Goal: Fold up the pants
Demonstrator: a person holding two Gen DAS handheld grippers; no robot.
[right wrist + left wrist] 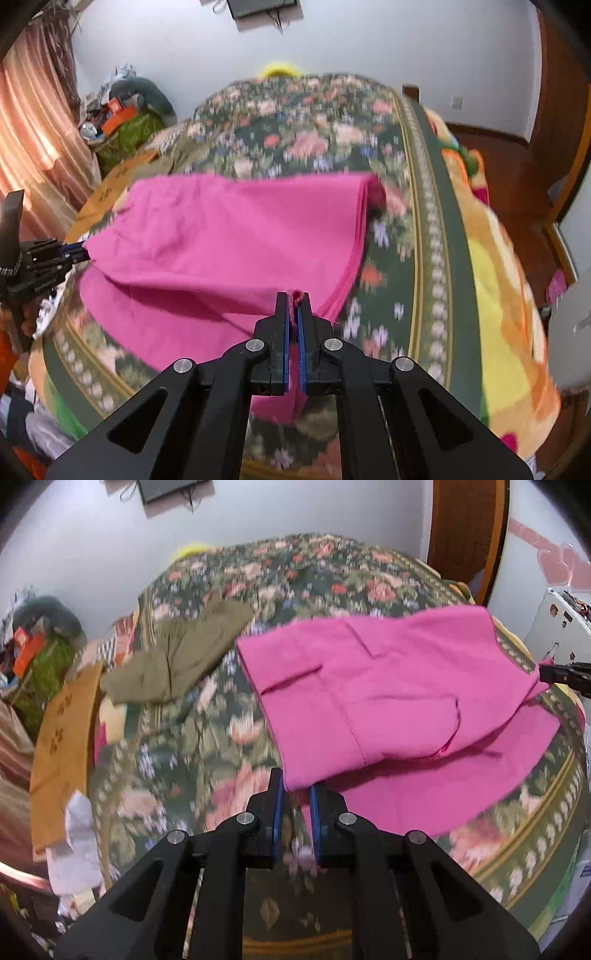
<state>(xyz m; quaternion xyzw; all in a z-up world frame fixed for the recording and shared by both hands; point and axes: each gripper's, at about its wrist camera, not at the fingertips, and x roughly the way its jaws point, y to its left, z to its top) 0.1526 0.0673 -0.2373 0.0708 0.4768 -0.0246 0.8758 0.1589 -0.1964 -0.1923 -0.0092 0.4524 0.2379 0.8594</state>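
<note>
The pink pants are partly folded on the floral bed, with the upper layer lifted over the lower one. My left gripper pinches the near left corner of the lifted layer; the pads stand a little apart with cloth between their tips. My right gripper is shut on the other corner of the pink pants, with cloth bunched between its blue pads. Each gripper shows at the edge of the other's view: the right gripper and the left gripper.
Folded olive pants lie on the floral bedspread to the far left. A cardboard piece and clutter sit along the bed's left edge. A wooden door and a wall stand behind, and an orange blanket hangs on the right side.
</note>
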